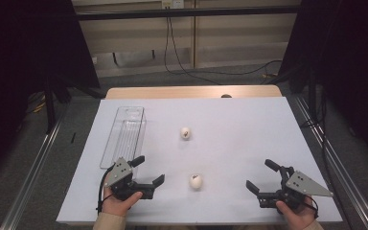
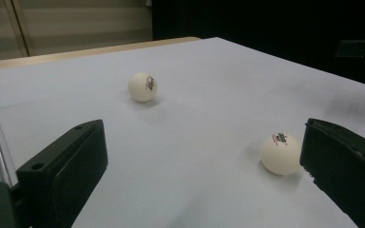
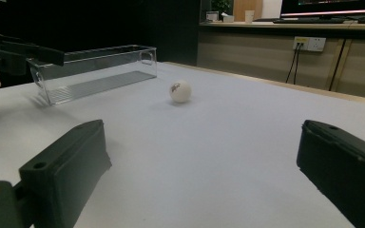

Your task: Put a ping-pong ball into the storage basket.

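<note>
Two white ping-pong balls lie on the white table top. The near ball rests just right of my left gripper, beside its right jaw. The far ball sits mid-table. A clear plastic box stands empty at the left, its near end next to my left gripper. Both hands rest at the table's front edge. My left gripper is open with nothing between its jaws. My right gripper at the front right is open too, and empty.
The white sheet covers a wooden table whose bare strip runs along the far edge. Dark curtains hang on both sides. Cables trail over the floor behind the table. Metal rails run along each side.
</note>
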A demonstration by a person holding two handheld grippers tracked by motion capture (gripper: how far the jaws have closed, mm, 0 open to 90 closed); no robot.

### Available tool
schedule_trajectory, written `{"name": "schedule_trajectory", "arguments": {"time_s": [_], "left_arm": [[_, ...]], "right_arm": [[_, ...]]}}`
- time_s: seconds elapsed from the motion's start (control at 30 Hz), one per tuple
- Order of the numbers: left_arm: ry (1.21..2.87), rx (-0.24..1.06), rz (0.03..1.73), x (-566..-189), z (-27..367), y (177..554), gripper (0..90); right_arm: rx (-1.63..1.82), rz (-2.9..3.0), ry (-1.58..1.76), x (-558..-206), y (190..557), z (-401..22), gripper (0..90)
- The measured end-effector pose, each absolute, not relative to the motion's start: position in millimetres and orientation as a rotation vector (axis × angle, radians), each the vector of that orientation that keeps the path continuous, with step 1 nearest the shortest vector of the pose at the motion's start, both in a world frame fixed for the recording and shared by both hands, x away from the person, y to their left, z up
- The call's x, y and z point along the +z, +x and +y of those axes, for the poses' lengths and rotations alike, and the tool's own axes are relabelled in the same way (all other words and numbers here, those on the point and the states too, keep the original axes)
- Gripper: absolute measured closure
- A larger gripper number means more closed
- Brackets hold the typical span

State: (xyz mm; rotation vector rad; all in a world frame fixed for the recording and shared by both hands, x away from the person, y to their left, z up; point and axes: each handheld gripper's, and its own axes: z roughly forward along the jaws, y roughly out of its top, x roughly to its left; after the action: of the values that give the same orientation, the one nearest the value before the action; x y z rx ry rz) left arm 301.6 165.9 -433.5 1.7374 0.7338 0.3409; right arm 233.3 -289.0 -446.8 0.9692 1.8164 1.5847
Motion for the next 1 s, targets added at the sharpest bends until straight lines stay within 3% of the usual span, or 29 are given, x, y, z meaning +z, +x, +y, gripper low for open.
{"name": "schedule_trajectory", "arguments": {"time_s": [1.0], "left_arm": [[1.761,0.313,0.732,-434,154,304,2.1]], "right_arm": [[1.593,1.817,0.972,-447,234,-288,2.4]]}}
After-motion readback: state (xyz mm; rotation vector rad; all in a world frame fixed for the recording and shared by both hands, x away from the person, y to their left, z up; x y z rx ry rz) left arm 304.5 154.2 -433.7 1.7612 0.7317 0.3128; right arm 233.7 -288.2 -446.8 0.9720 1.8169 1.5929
